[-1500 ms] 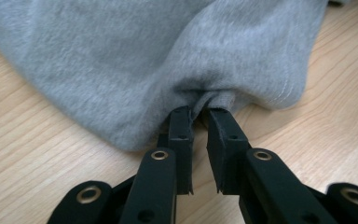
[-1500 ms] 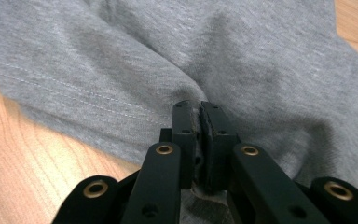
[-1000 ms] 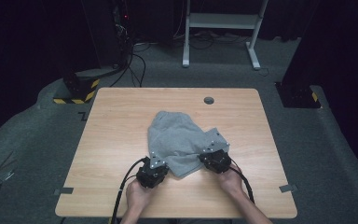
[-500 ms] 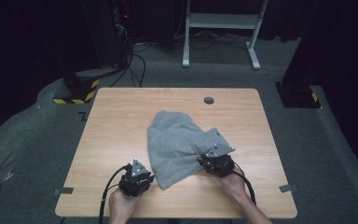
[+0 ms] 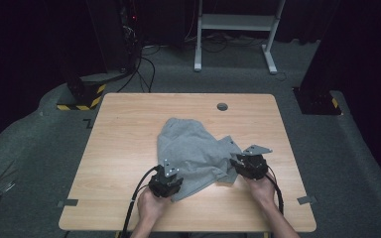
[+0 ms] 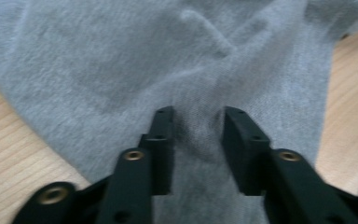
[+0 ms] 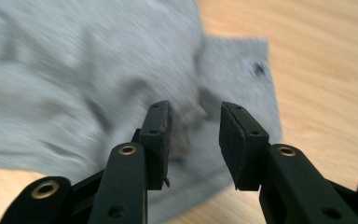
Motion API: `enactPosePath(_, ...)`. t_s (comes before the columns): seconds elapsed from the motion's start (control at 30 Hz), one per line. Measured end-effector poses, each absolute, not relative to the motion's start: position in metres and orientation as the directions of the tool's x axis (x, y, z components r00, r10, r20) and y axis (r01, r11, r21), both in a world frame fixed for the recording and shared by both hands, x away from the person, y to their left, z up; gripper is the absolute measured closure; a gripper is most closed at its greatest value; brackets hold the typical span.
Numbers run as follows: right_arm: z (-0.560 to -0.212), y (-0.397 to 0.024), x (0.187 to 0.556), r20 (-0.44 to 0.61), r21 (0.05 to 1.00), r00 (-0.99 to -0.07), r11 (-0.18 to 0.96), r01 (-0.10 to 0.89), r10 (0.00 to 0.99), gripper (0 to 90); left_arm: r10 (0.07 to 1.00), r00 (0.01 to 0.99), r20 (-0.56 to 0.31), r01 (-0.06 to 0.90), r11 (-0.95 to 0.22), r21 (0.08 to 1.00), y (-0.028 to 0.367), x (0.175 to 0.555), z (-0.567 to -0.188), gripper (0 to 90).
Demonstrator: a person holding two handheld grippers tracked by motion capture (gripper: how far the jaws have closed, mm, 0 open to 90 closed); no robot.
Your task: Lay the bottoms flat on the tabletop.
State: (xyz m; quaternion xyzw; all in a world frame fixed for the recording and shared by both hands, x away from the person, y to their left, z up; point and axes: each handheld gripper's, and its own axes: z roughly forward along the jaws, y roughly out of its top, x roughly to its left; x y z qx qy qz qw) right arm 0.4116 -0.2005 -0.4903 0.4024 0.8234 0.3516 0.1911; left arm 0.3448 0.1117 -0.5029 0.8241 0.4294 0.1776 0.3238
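I am looking at the grey cloth (image 5: 193, 151) lying crumpled in the middle of the surface (image 5: 119, 134), lower centre of the high view. My left claw (image 5: 170, 179) is sitting at the cloth's lower edge; its jaws have just been opening and are standing spread with fabric between them, pads not pressing. My right claw (image 5: 238, 166) is at the cloth's right corner, jaws also just opening, spread over a fold without pinching. The cloth is stretching up and away from both claws, so either hand is equally close for a fresh grab.
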Motion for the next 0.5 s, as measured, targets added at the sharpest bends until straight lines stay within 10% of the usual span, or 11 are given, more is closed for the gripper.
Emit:
enactPosePath(0.17,-0.501,-0.199,0.416,-0.054,0.697,-0.611,0.468,0.543,0.790,67.6,0.812,0.582,0.034,0.604,-0.460,0.650,0.120,0.343,-0.506,87.6)
enactPosePath(0.5,-0.508,-0.194,0.403,-0.045,0.644,-0.708,0.562,0.519,0.705,77.6,0.842,0.534,0.072,0.637,-0.457,0.621,0.156,0.332,-0.504,88.9)
